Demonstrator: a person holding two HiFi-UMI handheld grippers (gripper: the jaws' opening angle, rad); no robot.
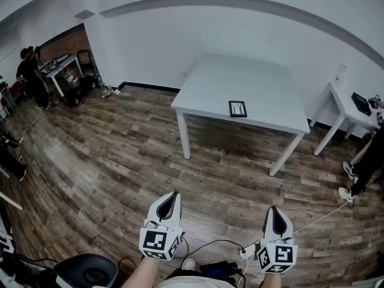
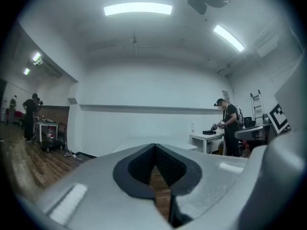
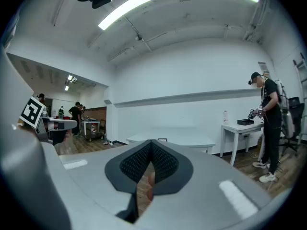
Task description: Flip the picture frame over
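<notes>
The picture frame (image 1: 237,108), small, dark-edged with a pale face, lies flat near the front edge of a white table (image 1: 240,80) across the room. In the right gripper view the frame (image 3: 162,140) is a tiny dark shape on the distant table top (image 3: 184,139). My left gripper (image 1: 173,195) and right gripper (image 1: 275,210) hang low at the bottom of the head view, over the wood floor and far short of the table. On both, the jaws meet at the tips with nothing between them. The left gripper (image 2: 154,146) and right gripper (image 3: 151,142) point toward the table.
A smaller white side table (image 1: 345,104) stands right of the main one, with a person (image 1: 365,161) beside it. Another person (image 1: 29,71) stands by a cart at the far left. A black chair (image 1: 87,272) and cables (image 1: 222,263) lie by my feet.
</notes>
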